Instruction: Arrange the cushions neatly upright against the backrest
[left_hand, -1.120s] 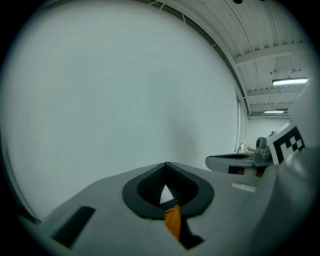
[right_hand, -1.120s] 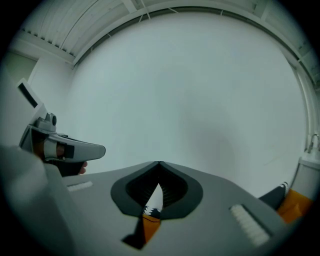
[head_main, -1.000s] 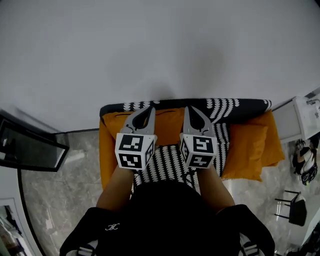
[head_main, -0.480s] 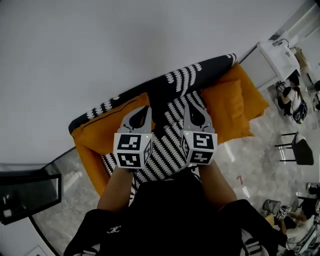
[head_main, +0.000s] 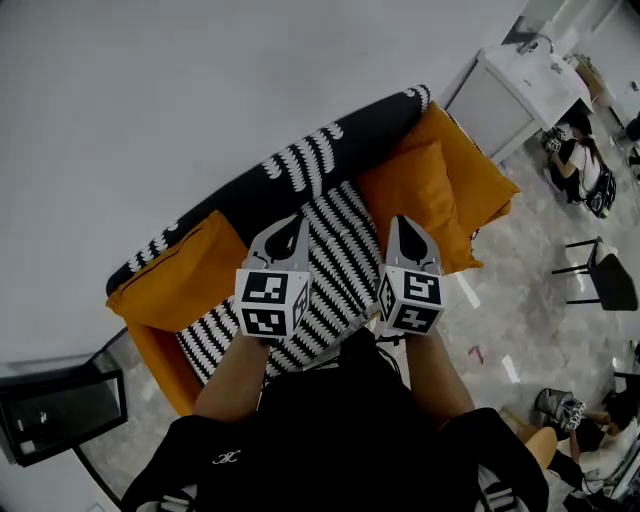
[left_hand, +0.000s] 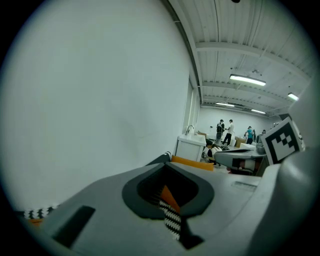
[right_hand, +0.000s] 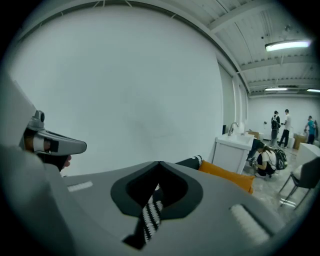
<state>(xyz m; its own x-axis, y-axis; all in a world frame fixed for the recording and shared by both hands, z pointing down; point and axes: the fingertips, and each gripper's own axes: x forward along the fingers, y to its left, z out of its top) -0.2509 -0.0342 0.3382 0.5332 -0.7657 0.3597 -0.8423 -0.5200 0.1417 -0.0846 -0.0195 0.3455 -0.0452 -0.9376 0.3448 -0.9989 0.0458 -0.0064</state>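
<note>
Hovering side by side over a small orange sofa (head_main: 163, 352), the left gripper (head_main: 292, 225) and the right gripper (head_main: 402, 225) are both clenched and carry nothing. The left gripper view shows its jaws (left_hand: 167, 167) pressed together at the tips, with only far-off orange and striped cloth visible through the loop behind them. The right gripper view shows the same closed, empty jaws (right_hand: 159, 163).

A black-and-white striped cover (head_main: 340, 250) runs down the middle of the seat and up over the backrest (head_main: 300, 160), which stands against a plain white wall (head_main: 200, 90). One orange cushion (head_main: 185, 275) sits at the sofa's left end, touching the backrest. The other orange cushion (head_main: 415, 195) rests at the right end, beside the striped cover. From above, it cannot be told whether either stands upright.

A white sink cabinet (head_main: 520, 95) stands just past the sofa's right end, and a person (head_main: 578, 165) crouches near it on the marble floor (head_main: 520, 300).
</note>
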